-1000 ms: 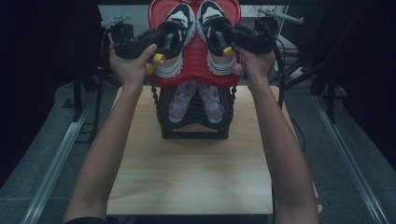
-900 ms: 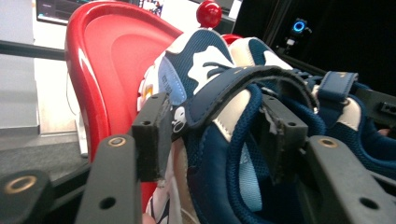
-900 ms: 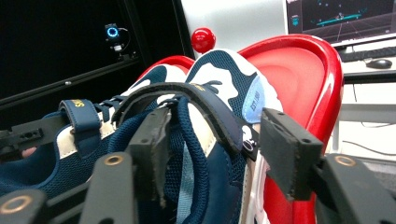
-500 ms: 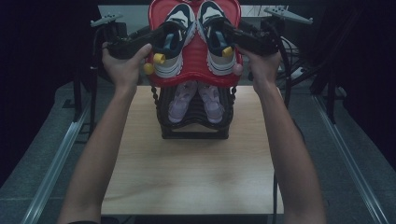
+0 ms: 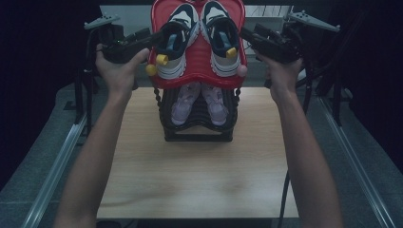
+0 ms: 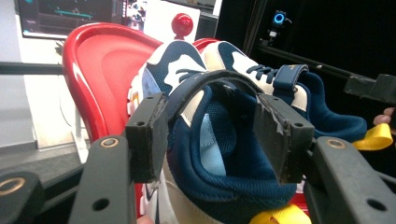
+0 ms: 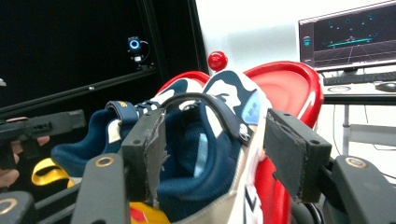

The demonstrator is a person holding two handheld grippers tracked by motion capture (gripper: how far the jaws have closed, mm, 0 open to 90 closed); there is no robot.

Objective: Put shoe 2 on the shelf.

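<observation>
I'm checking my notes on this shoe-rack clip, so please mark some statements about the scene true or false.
1. A pair of navy and white sneakers sits on the red top tray. True.
2. The lower tier of the black rack holds a pair of black boots. False: it holds pale lilac shoes.
3. The left gripper stands open at the outer side of the left sneaker. True: its jaws have just been opening.
4. The right gripper is clamped on a yellow heel loop. False: its jaws stand open beside the right sneaker.
5. The rack lies tipped over on the wooden table. False: it stands upright.
</observation>
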